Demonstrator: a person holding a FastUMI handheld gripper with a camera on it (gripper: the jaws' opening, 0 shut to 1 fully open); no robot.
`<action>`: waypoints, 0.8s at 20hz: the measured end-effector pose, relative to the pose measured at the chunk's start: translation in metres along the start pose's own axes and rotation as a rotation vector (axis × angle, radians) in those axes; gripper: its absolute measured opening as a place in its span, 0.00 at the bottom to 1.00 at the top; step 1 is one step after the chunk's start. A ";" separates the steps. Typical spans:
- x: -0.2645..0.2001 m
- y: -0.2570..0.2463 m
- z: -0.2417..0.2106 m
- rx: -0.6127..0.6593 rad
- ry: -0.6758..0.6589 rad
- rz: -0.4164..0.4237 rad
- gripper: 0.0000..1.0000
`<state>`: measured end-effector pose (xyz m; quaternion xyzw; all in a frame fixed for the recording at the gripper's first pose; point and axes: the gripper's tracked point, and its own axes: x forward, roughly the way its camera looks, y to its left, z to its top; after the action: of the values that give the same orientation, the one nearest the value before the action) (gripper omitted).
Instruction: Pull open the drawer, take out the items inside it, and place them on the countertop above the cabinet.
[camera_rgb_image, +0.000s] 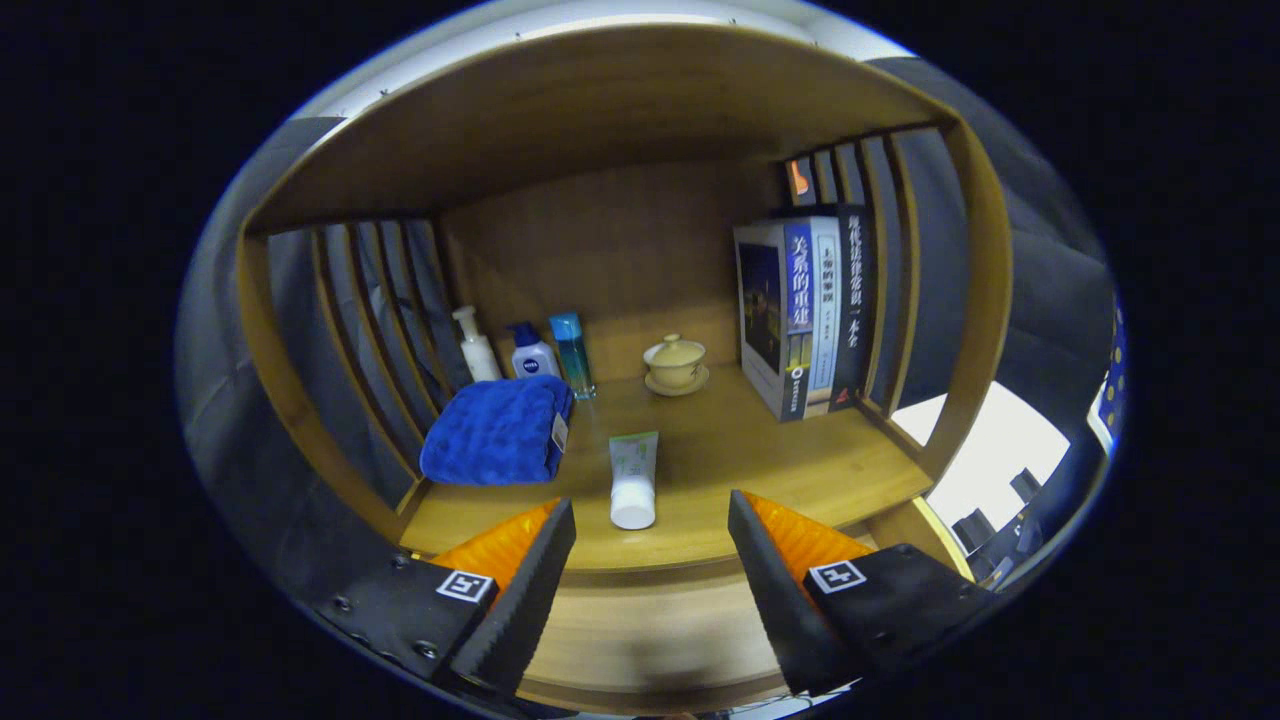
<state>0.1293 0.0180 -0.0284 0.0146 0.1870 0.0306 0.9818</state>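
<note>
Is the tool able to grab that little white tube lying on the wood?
Probably yes. The tool is open, and the tube lies flat on the countertop just ahead, between its fingers, with nothing in front of it. The blue towel sits off to one side, apart.

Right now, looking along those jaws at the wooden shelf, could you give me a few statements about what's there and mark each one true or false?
1. The gripper is clamped on the tube. False: its jaws stand open and hold nothing; the tube lies on the countertop just ahead of them.
2. A folded blue towel lies beside the tube. True.
3. The books lie flat in a pile. False: they stand upright against the slatted side.
4. A lidded cup on a saucer sits near the back. True.
5. Three bottles stand behind the towel. True.
</note>
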 end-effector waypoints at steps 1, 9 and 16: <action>-0.011 0.000 -0.002 -0.005 -0.031 -0.003 0.99; -0.086 0.001 -0.043 -0.040 -0.156 -0.009 0.99; -0.119 -0.002 -0.092 -0.072 -0.199 -0.014 0.98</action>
<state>-0.0148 0.0096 -0.0707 -0.0190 0.0876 0.0290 0.9955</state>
